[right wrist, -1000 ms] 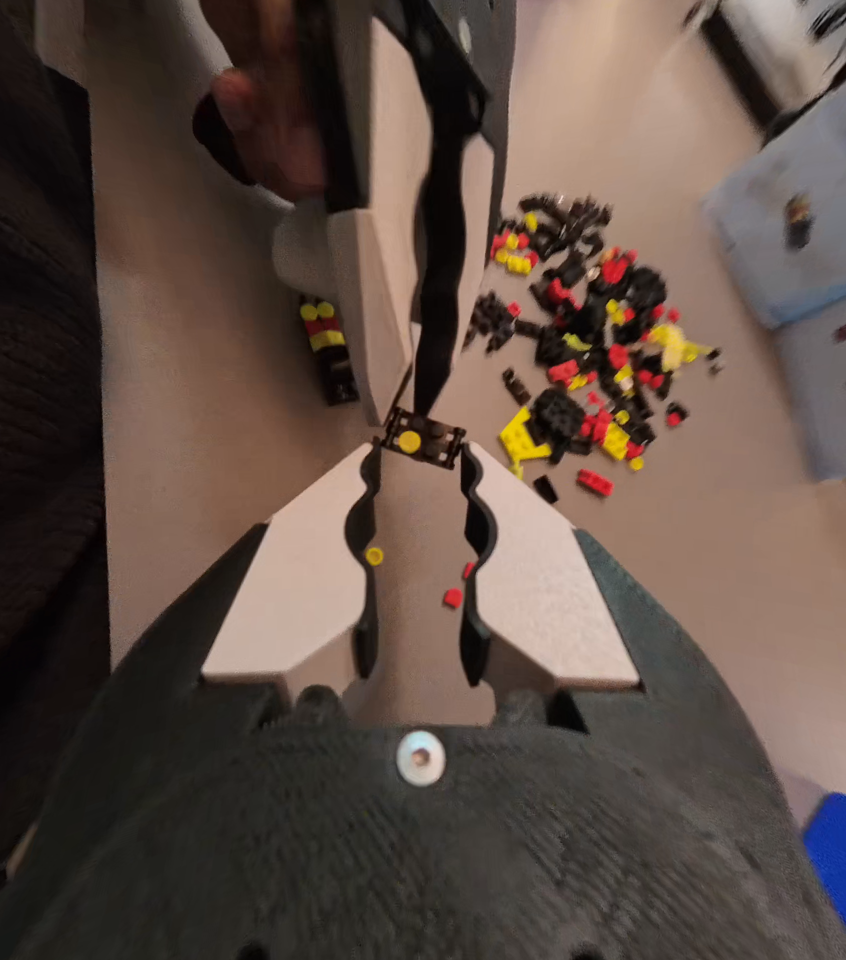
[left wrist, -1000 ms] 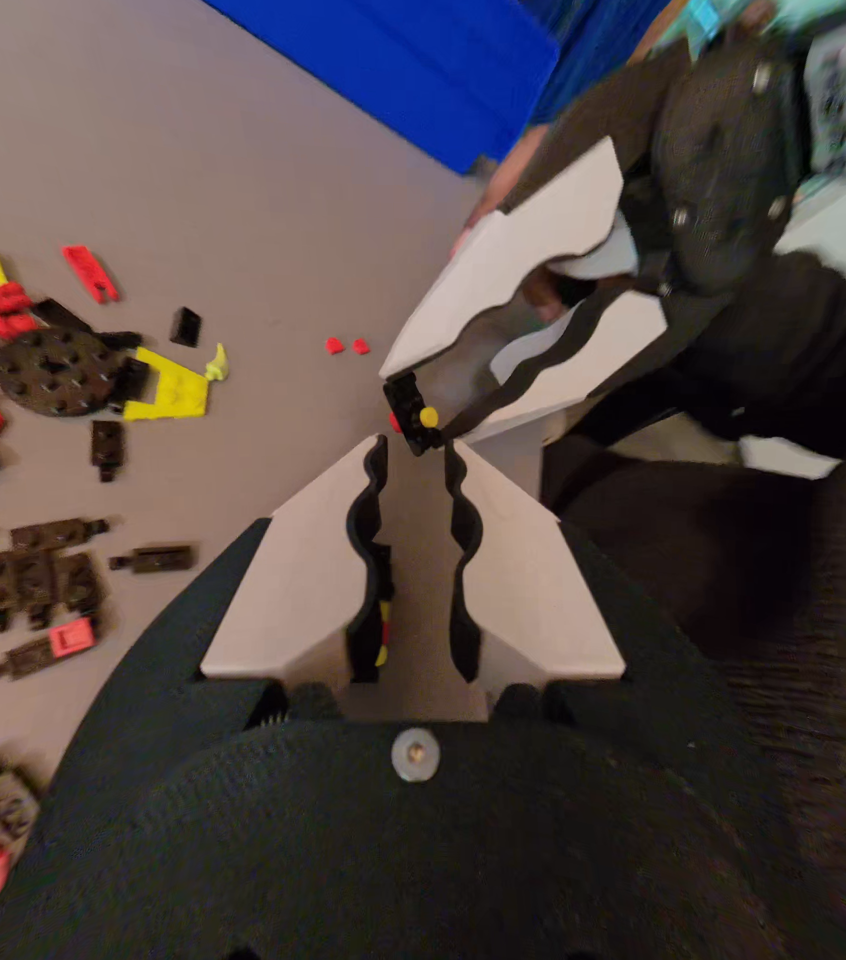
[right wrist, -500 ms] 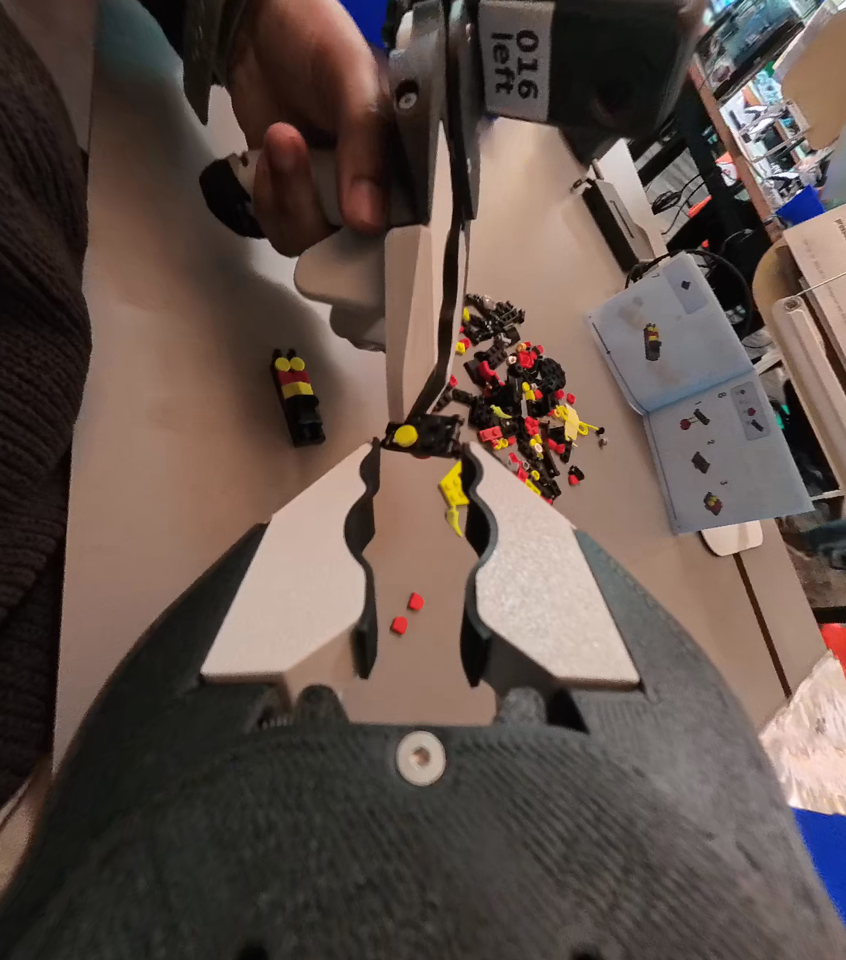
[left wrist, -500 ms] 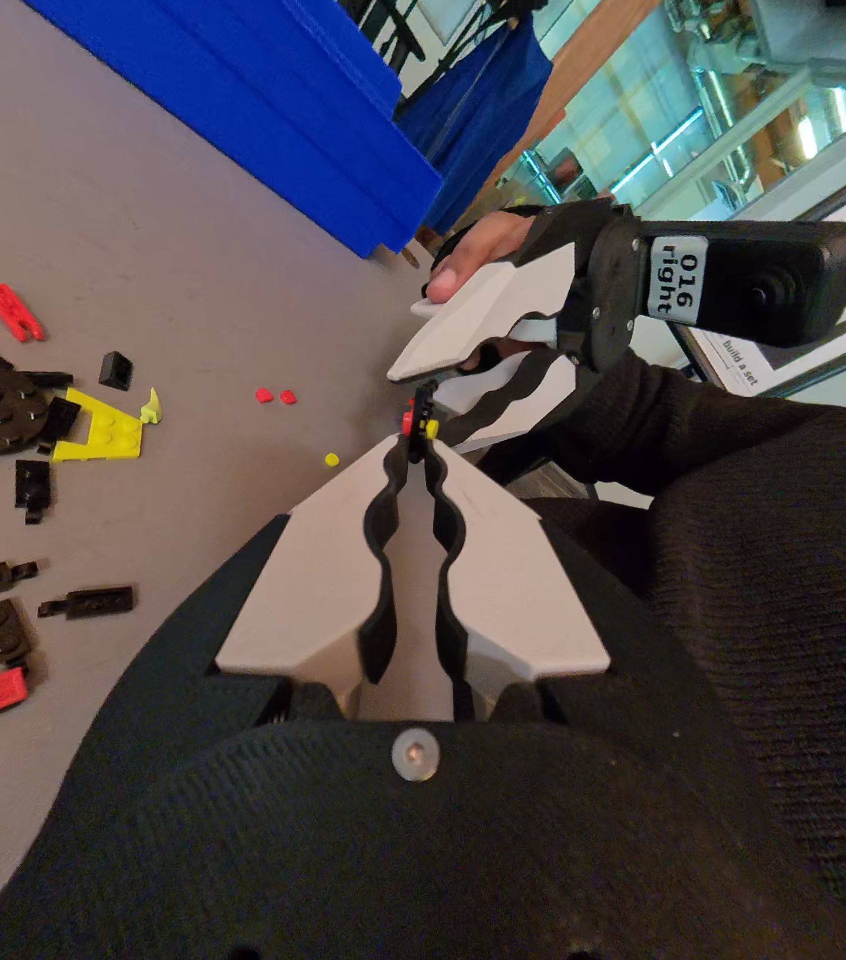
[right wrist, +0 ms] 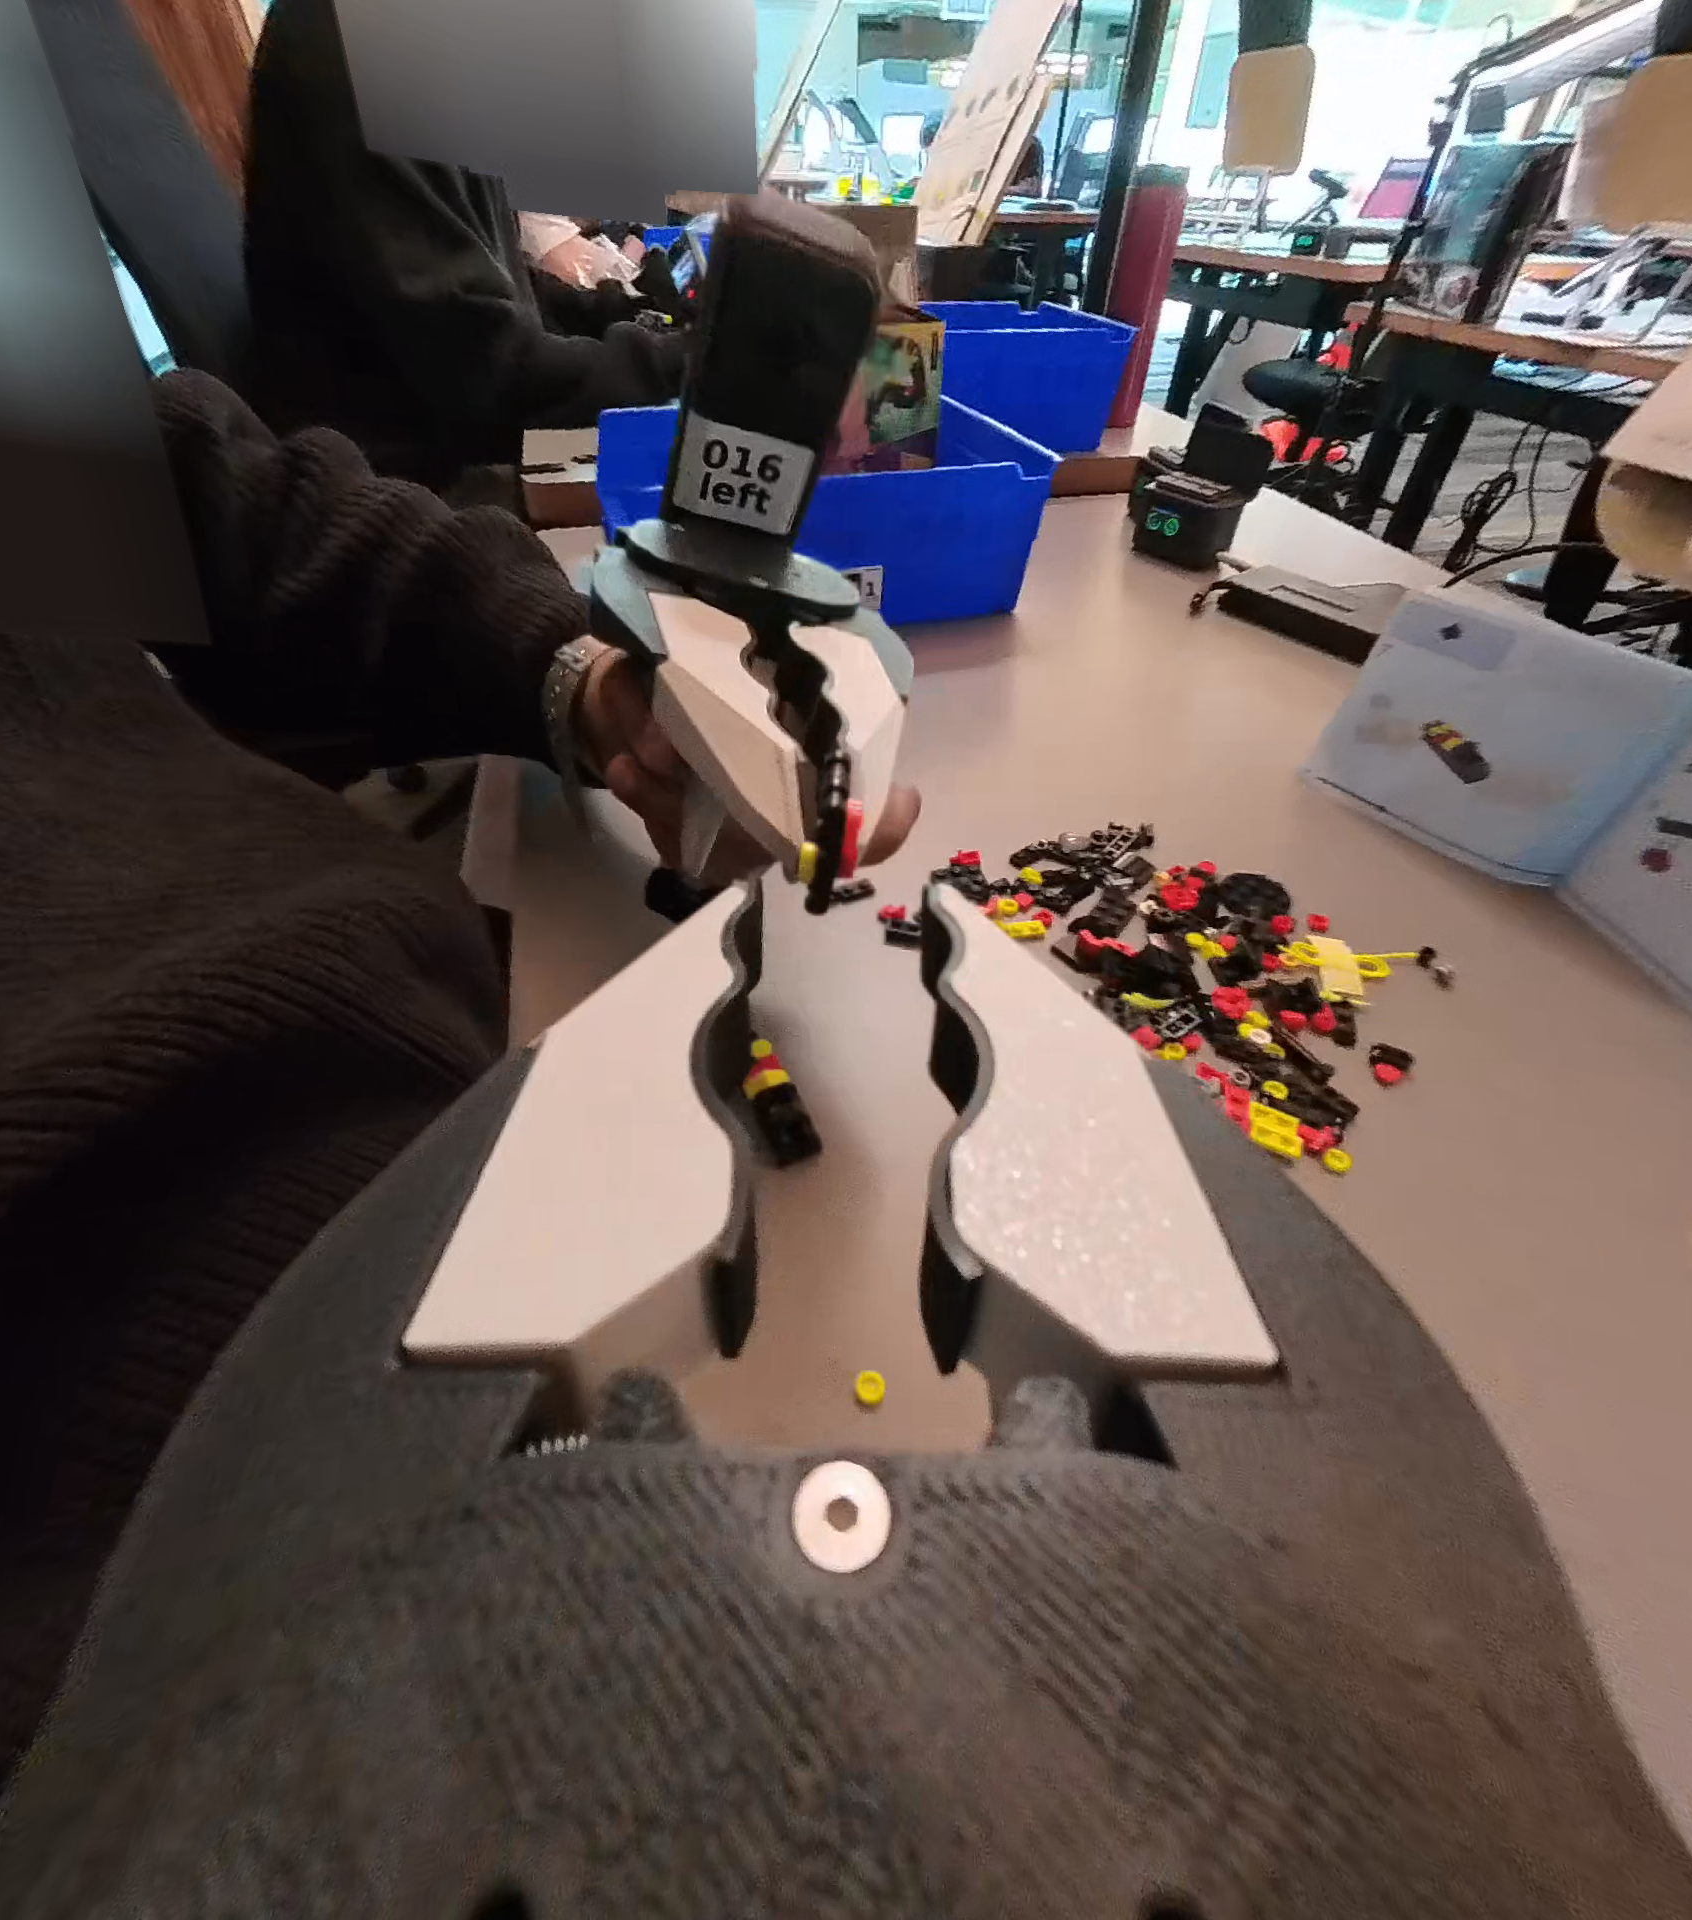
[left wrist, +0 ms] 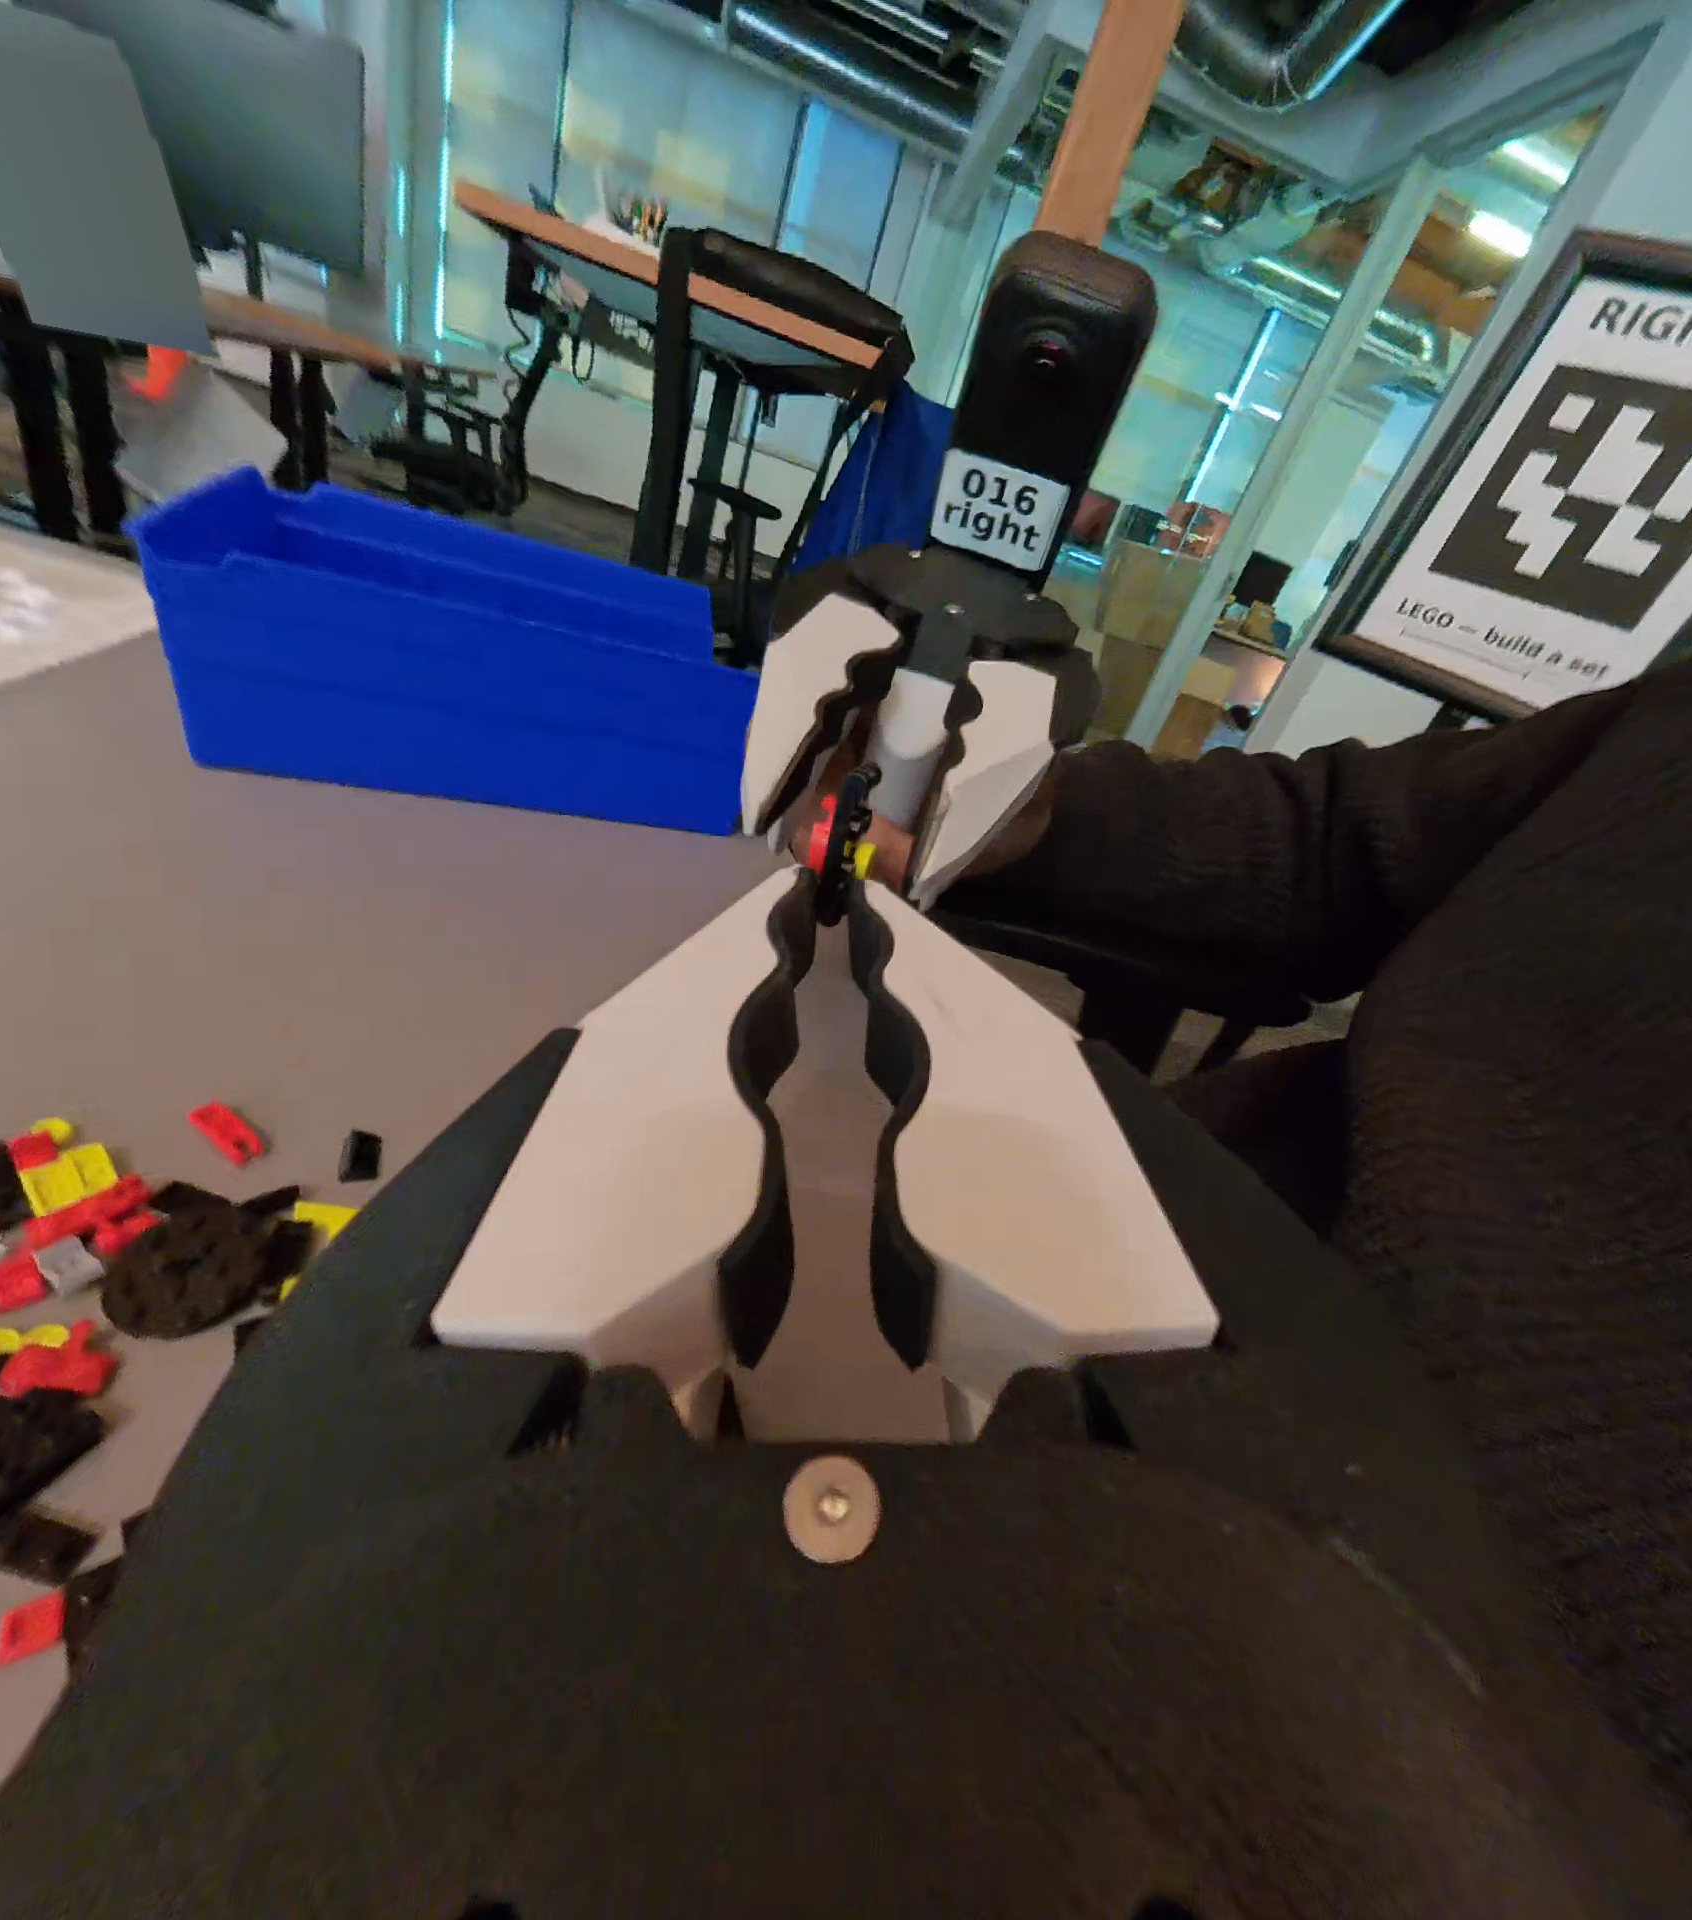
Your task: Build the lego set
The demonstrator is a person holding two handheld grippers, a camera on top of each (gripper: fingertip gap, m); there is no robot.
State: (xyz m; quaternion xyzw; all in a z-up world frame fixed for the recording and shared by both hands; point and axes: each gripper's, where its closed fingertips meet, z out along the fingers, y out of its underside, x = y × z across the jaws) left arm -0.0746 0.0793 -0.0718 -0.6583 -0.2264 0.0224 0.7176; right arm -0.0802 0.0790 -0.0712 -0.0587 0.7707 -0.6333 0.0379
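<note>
The left gripper's fingers are pinched on a small black plate assembly carrying a red stud and a yellow stud, held on edge in the air above the table. The right gripper's fingers are spread, the assembly just beyond their tips and untouched. Below, between the right fingers, lie a short black, red and yellow built section and a loose yellow round stud. The loose brick pile spreads to the right on the grey tabletop, with an open instruction booklet past it near the far edge. Blue bins stand behind. The table near the built section is bare. Desks and chairs fill the room beyond.
</note>
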